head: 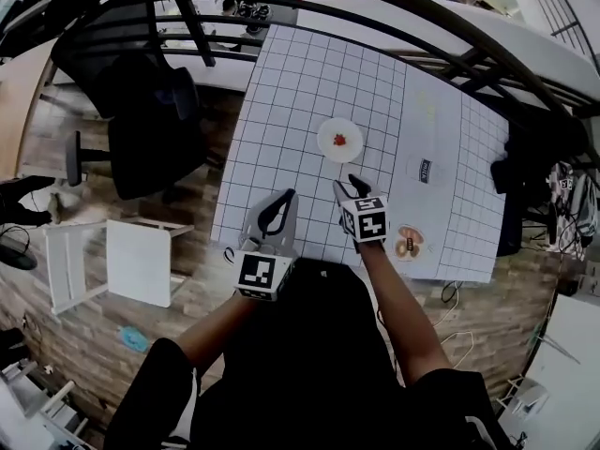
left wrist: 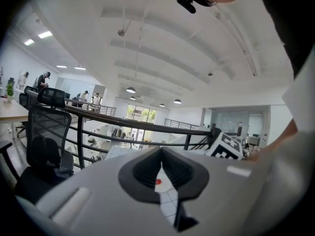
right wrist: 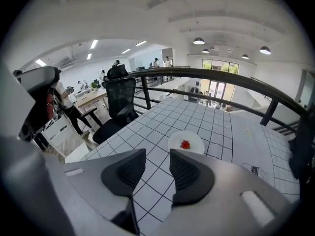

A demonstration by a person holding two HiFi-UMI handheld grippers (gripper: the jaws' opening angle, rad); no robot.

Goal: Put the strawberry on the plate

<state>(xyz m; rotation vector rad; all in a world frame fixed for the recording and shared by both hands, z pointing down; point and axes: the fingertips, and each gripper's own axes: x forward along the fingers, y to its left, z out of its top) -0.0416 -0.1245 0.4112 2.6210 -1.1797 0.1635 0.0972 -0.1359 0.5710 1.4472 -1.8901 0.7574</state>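
Head view: the strawberry [head: 340, 141] is seen lying on the plate [head: 325, 131], mid-table [head: 281, 111], well beyond the left gripper [head: 286, 198] and the right gripper [head: 345, 184].

Left gripper view: the jaws are pressed together at the tips and nothing is clamped. The strawberry [left wrist: 158, 182] is glimpsed through the slit below them.

Right gripper view: the jaws are held apart and empty, with the plate [right wrist: 197, 137] and strawberry [right wrist: 185, 144] ahead.

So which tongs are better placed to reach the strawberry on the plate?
Right, probably. The right tongs are open, empty and nearer the strawberry on the plate; the left tongs are shut.
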